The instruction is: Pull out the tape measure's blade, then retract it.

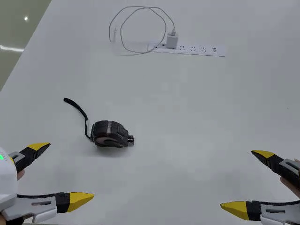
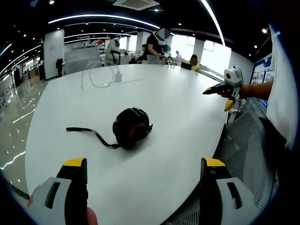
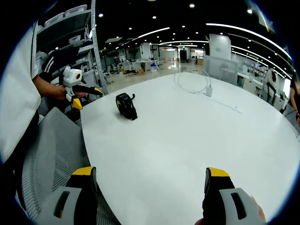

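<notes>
Head view, left to right, everything placed from the tape measure.

My left gripper (image 1: 66,171): low and left of the tape measure (image 1: 110,133), near it but apart, at the near edge of the worktop (image 1: 197,117). Its fingers (image 1: 75,200) are spread wide, yellow tips well apart, nothing between them. In the left gripper view the tape measure sits ahead, roughly midway between the two fingers, untouched.

Wrist strap (image 1: 77,110): black. Runs from the tape measure's left side up and away to the left, lying on the worktop with a bend in it.

Tape measure: black case, resting on the bare white worktop. Blade is inside the case, and just the small end hook (image 1: 131,138) pokes out at its right side.

Far beyond the tape measure and a little to its right: a white cable (image 1: 136,28) in loose loops, then a white charger (image 1: 171,40) plugged into the left end of a white power strip (image 1: 197,49).

My right gripper (image 1: 240,179): low and well to the right of the tape measure, farther from it than the left one. Fingers released, wide, empty. In the right gripper view the tape measure lies ahead and to the left, with the left gripper past it, above a grey mesh chair (image 3: 51,150).
</notes>
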